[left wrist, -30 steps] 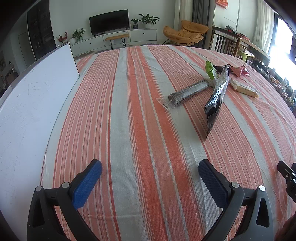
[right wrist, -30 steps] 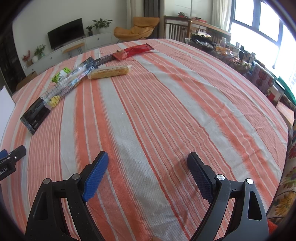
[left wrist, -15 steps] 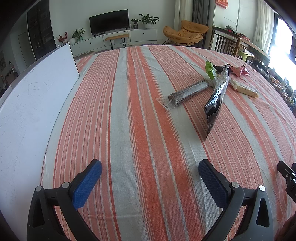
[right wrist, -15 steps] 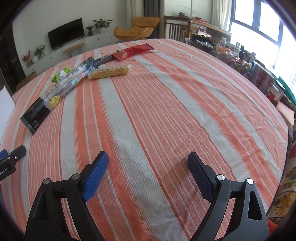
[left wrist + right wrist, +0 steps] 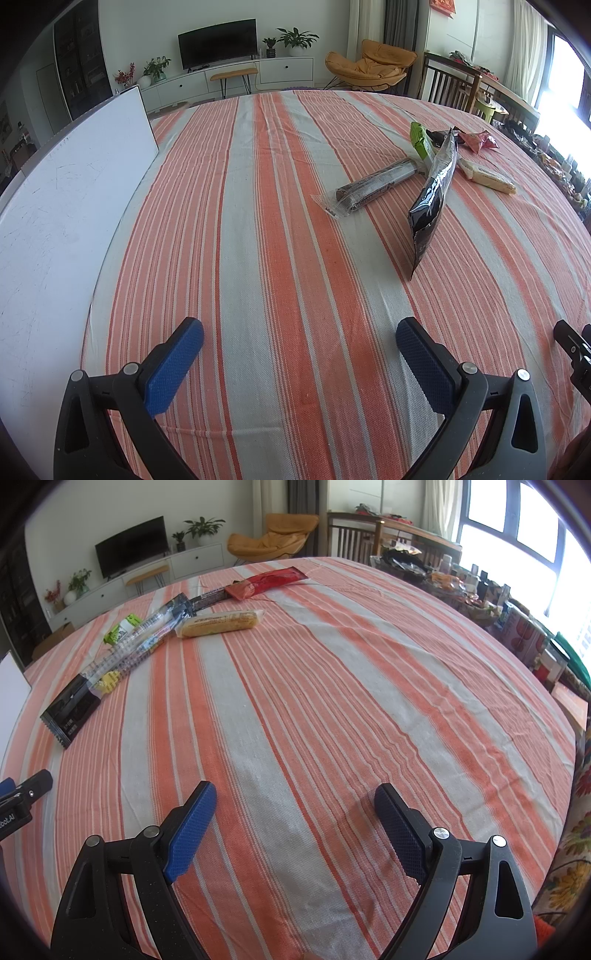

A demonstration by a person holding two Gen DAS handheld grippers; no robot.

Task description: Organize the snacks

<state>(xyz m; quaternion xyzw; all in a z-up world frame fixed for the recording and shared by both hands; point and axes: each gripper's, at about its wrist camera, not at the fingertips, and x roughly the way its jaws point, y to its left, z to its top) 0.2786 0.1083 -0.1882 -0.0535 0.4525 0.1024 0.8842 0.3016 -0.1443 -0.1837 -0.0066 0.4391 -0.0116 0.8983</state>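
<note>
Left gripper (image 5: 299, 341): jaws spread wide, nothing between the blue pads, low over the striped tablecloth (image 5: 258, 240) at the bottom of the frame. Right gripper (image 5: 295, 799): jaws likewise spread and empty, bottom centre of its frame, over bare cloth.

Snacks lie grouped on the cloth, well apart from both grippers. In the left wrist view they sit in the upper right: a black packet (image 5: 432, 192) nearest, its upper end resting across a clear-wrapped dark bar (image 5: 376, 182); behind these a green packet (image 5: 419, 134), a pale yellow bar (image 5: 487, 177) and a red packet (image 5: 478, 139). In the right wrist view the same group runs along the upper left, the red packet farthest.

A white board (image 5: 55, 206) fills the left side of the left wrist view, beside the cloth's edge.
</note>
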